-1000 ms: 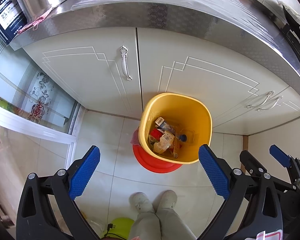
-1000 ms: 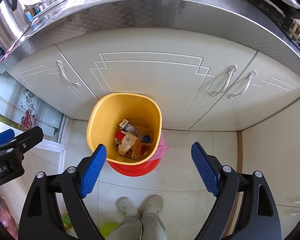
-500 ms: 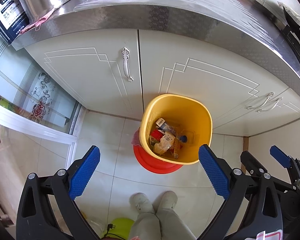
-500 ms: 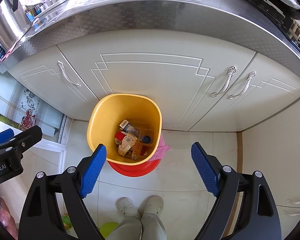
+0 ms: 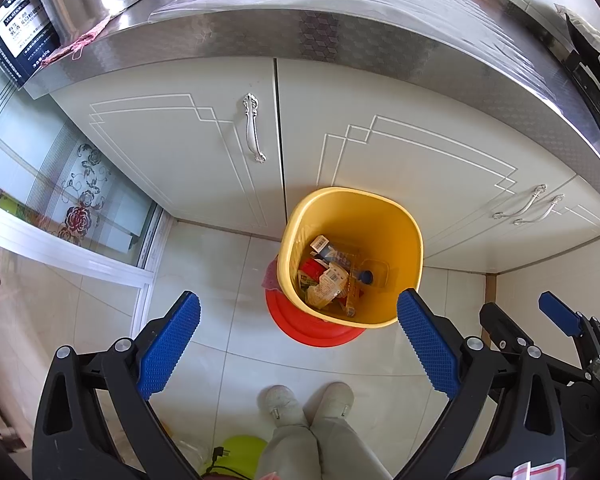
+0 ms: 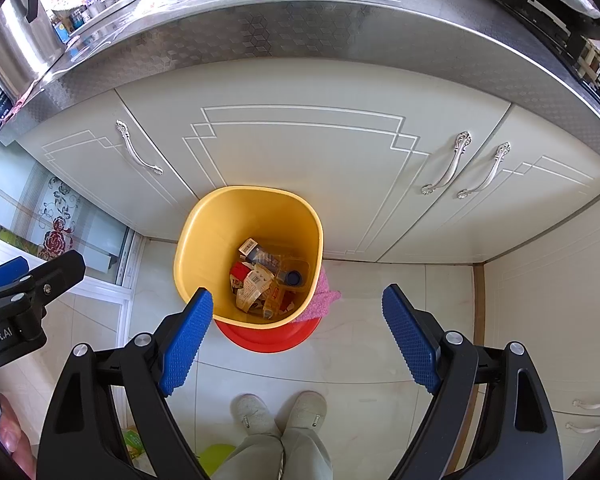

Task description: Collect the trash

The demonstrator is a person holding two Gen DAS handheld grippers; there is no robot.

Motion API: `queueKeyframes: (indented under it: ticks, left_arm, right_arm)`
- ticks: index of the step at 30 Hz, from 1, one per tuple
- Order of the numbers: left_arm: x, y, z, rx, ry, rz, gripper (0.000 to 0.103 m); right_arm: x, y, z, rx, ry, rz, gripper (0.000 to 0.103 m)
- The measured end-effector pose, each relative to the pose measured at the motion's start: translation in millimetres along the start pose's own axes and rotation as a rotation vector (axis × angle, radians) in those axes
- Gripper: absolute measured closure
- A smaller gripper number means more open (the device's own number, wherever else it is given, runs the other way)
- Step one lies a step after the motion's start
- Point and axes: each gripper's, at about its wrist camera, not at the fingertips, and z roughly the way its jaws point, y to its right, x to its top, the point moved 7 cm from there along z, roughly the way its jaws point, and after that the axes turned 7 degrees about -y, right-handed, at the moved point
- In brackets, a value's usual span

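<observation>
Yellow plastic waste bin [image 5: 352, 258], square-mouthed with rounded corners, standing on a red round basin [image 5: 312, 326] on the pale tiled floor [image 5: 228, 264], close against the cream cabinet doors [image 5: 188, 152]; landmark for all entries below. Contents: crumpled wrappers and a flattened clear bottle with a blue cap [image 6: 294, 278], lying loose at the bottom of the bin. Left tool [image 5: 298, 346]: blue pads spread wide, nothing between them, poised above the near rim. Right tool [image 6: 298, 338]: likewise spread and empty, above the near side of the bin. Hazards, as judged: the bin rides on a basin narrower than a flat floor footing, so a push on the rim could tip it and spill the trash; a one-sided pinch of the thin wall may flex or slip; two tools side by side may knock together. Surroundings: pink fluffy cloth [image 6: 324, 300] wedged between bin and basin on one side, liable to drag along; the person's light shoes [image 6: 280, 408] just before the bin; steel-clad table [image 5: 340, 20] overhanging the cabinets behind it; green object [image 5: 242, 452] on the floor behind the shoes.
</observation>
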Motion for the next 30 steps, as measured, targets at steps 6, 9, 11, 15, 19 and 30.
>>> queueKeyframes:
  ticks: [6, 9, 11, 15, 19, 30]
  left_arm:
    - [-1.2, 2.3, 1.6, 0.004, -0.001, -0.007, 0.005]
    - [-1.8, 2.1, 0.9, 0.008, 0.003, -0.007, 0.005]
    - [-2.0, 2.3, 0.6, 0.011, 0.005, -0.005, 0.005]
    - [-1.4, 3.4, -1.1, 0.019, 0.014, 0.000, 0.005]
    - [-1.0, 5.0, -4.0, 0.036, 0.029, 0.014, 0.011]
    - [0.3, 8.5, -4.4, 0.009, 0.015, 0.010, 0.005]
  right_arm:
    - [-0.6, 1.6, 0.4, 0.001, -0.002, -0.001, 0.016]
    - [-0.6, 2.7, 0.8, 0.001, -0.003, -0.004, 0.016]
    - [-0.8, 3.0, 0.8, 0.001, -0.003, -0.004, 0.016]
    - [-1.0, 4.0, 1.5, 0.001, -0.005, -0.008, 0.016]
    - [-0.3, 5.0, 2.2, 0.003, -0.006, -0.009, 0.016]
    - [-0.5, 4.4, 2.1, 0.004, -0.004, -0.011, 0.016]
